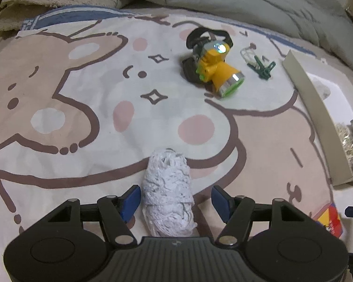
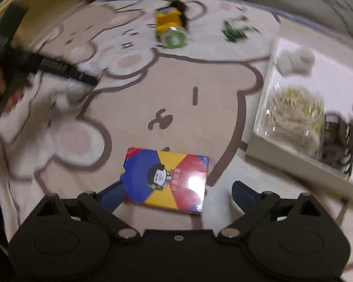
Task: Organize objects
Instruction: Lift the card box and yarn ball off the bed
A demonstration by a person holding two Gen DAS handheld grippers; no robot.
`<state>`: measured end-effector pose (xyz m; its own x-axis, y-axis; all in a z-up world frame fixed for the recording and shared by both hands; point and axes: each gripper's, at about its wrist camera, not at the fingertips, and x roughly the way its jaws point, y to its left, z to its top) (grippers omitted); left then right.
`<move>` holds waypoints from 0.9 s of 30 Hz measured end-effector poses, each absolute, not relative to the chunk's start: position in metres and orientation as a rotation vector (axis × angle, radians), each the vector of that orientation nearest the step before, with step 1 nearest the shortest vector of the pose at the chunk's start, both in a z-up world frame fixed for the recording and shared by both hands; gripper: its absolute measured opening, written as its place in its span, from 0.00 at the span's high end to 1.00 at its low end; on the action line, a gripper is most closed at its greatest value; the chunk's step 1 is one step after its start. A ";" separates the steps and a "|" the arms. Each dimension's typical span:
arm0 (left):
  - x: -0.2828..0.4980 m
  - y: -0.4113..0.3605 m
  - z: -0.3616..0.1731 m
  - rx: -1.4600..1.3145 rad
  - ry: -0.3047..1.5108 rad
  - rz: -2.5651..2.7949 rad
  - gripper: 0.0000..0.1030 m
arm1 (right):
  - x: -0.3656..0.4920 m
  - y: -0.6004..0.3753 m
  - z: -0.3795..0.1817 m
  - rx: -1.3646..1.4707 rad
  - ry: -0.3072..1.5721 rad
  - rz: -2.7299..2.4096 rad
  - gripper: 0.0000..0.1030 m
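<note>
On the bed (image 1: 87,108), one white tray (image 2: 291,162) sits at the right edge, already holding a few things too blurred to count. The right gripper (image 2: 176,192), jaws released, straddles the one colourful card box (image 2: 167,181) just left of the tray; I judge it should settle squarely and clamp the box's long edges. The left gripper (image 1: 174,199), jaws also released, straddles one white crumpled wad (image 1: 168,192) near centre, with one yellow headlamp (image 1: 214,65) and one green clip (image 1: 262,67) farther away.
</note>
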<state>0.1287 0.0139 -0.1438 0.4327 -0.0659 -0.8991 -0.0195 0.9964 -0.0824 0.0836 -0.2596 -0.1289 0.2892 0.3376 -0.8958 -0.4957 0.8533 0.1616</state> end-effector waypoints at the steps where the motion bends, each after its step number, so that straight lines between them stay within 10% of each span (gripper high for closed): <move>1: 0.129 0.013 -0.145 -0.081 1.128 -0.027 0.35 | 0.085 -0.258 -0.131 -0.130 1.166 0.536 0.04; 14: 0.131 0.008 -0.156 -0.036 1.149 -0.040 0.37 | 0.084 -0.222 -0.155 -0.149 1.201 0.455 0.00; 19: 0.131 0.010 -0.154 -0.027 1.136 -0.037 0.59 | 0.087 -0.222 -0.158 -0.151 1.199 0.414 0.01; 27: 0.128 0.012 -0.144 -0.047 1.096 -0.041 0.62 | 0.092 -0.223 -0.153 -0.161 1.180 0.422 0.14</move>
<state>0.1281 0.0124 -0.1436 0.4567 -0.0565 -0.8878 0.0104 0.9983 -0.0582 0.0920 -0.2232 -0.1531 0.3143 0.2353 -0.9197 -0.4010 0.9110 0.0960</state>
